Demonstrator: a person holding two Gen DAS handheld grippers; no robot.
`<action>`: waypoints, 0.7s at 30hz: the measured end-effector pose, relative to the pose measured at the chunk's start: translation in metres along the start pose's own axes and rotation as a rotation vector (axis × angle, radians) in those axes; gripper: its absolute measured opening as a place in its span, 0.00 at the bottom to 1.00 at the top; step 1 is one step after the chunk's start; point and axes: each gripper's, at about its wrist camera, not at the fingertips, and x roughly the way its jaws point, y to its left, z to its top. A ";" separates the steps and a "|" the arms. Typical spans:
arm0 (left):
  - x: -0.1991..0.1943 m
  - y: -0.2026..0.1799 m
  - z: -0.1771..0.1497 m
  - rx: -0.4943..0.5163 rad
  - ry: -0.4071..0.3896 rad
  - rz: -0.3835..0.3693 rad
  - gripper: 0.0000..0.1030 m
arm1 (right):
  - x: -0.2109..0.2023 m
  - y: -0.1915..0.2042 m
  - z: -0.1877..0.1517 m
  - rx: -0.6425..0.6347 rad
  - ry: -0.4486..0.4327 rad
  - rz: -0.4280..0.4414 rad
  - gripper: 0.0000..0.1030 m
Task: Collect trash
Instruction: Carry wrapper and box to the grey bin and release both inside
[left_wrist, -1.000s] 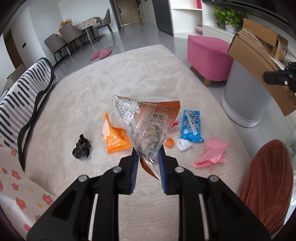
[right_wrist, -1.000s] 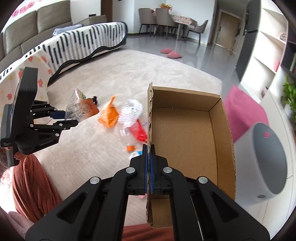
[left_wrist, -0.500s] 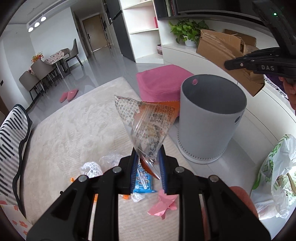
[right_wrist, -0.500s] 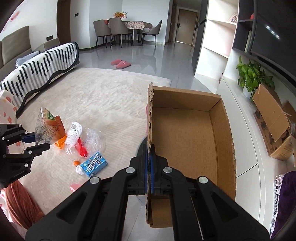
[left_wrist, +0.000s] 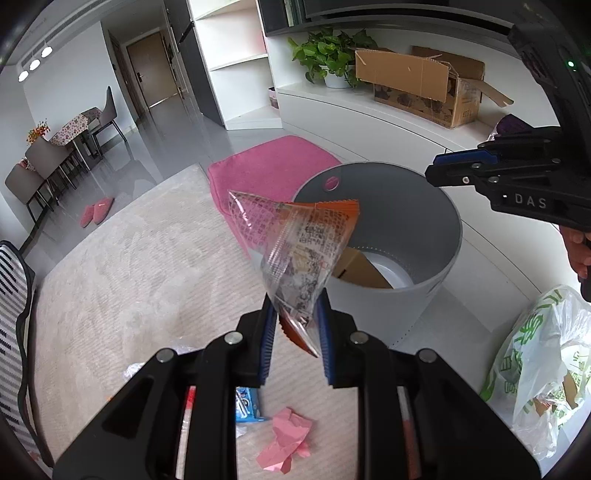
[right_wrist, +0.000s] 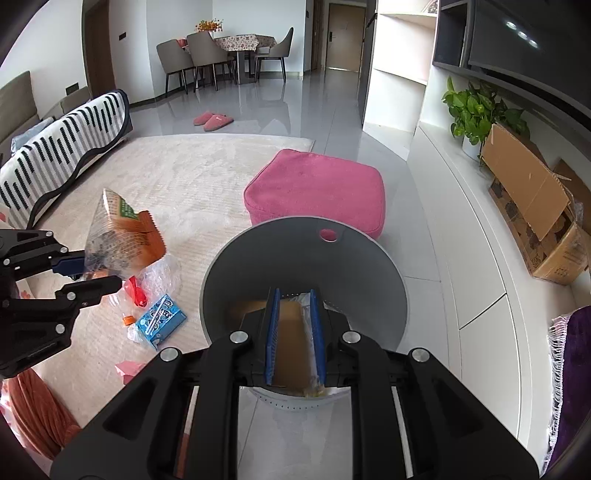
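Observation:
My left gripper (left_wrist: 293, 332) is shut on a clear and orange snack wrapper (left_wrist: 299, 251), held up just in front of the grey round bin (left_wrist: 454, 229). In the right wrist view the left gripper (right_wrist: 85, 275) and its wrapper (right_wrist: 122, 236) sit left of the bin (right_wrist: 258, 258), over the rug. My right gripper (right_wrist: 295, 332) hangs over the bin's mouth with its jaws opening; the pads touch nothing. A flat cardboard box (right_wrist: 291, 339) lies down inside the bin, seen between the fingers. The left wrist view shows the cardboard box (left_wrist: 358, 269) on the bin floor and the right gripper (left_wrist: 439, 168) above the rim.
A pink pouf (right_wrist: 317, 188) stands behind the bin. On the cream rug (right_wrist: 177, 177) lie a blue carton (right_wrist: 160, 319), clear plastic and pink paper (left_wrist: 284, 439). A white-green plastic bag (left_wrist: 535, 369) sits at the right. An open cardboard box (left_wrist: 424, 85) rests on the white ledge.
Both grippers swung from over the rug to the grey bin. The right gripper let go of the cardboard box, which now lies in the bin. The left still grips the wrapper.

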 end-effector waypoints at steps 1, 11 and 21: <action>0.004 -0.004 0.005 0.005 0.001 -0.008 0.21 | -0.002 -0.003 -0.001 0.004 -0.001 -0.003 0.14; 0.030 -0.042 0.048 0.040 -0.001 -0.072 0.61 | -0.021 -0.031 -0.014 0.030 0.006 -0.052 0.15; 0.031 -0.059 0.052 0.068 -0.003 -0.079 0.69 | -0.026 -0.038 -0.032 0.057 0.023 -0.071 0.17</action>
